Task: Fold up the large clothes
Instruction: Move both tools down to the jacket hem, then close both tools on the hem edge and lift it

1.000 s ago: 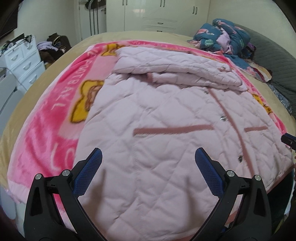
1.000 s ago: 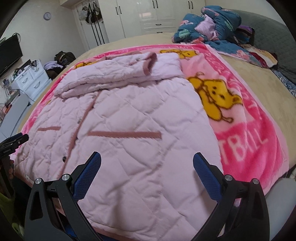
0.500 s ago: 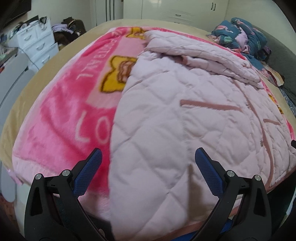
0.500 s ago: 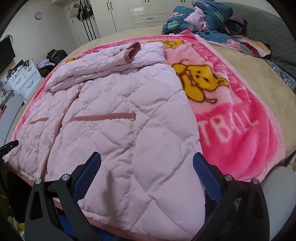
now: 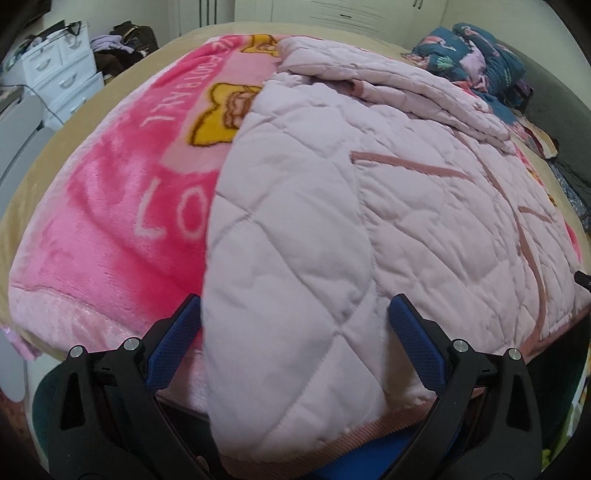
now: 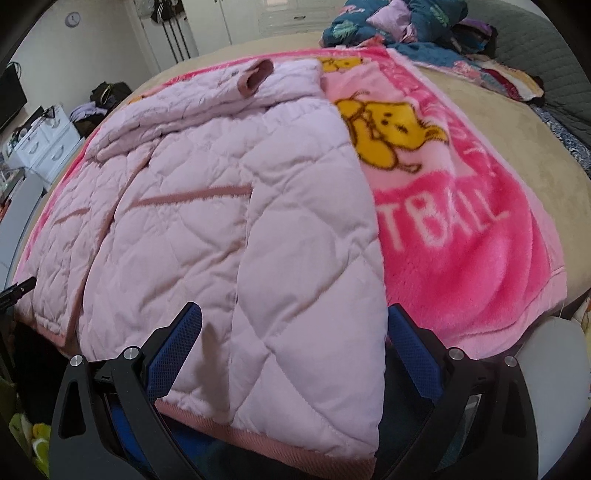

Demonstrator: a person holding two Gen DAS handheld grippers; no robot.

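The pink quilted jacket (image 5: 369, 206) lies flat on the blanket (image 5: 122, 206) on the bed, sleeves folded across its top. Both claws, left claw (image 5: 293, 325) and right claw (image 6: 293, 328), gape wide over the hem corners; each should bite the ribbed hem (image 6: 280, 445) fully, then lift evenly.

Tan bed (image 6: 517, 122), pink blanket (image 6: 461, 258), clothes pile (image 6: 406, 22)

Bright pink fleece blanket (image 5: 110, 206) with yellow cartoon figures and white lettering lies spread over tan bed cover (image 6: 517, 133). Heap of dark blue floral bedding (image 5: 480, 59) sits at far side of bed. White drawer unit (image 5: 62, 77) stands beside bed; round wall clock (image 6: 73, 19) above.
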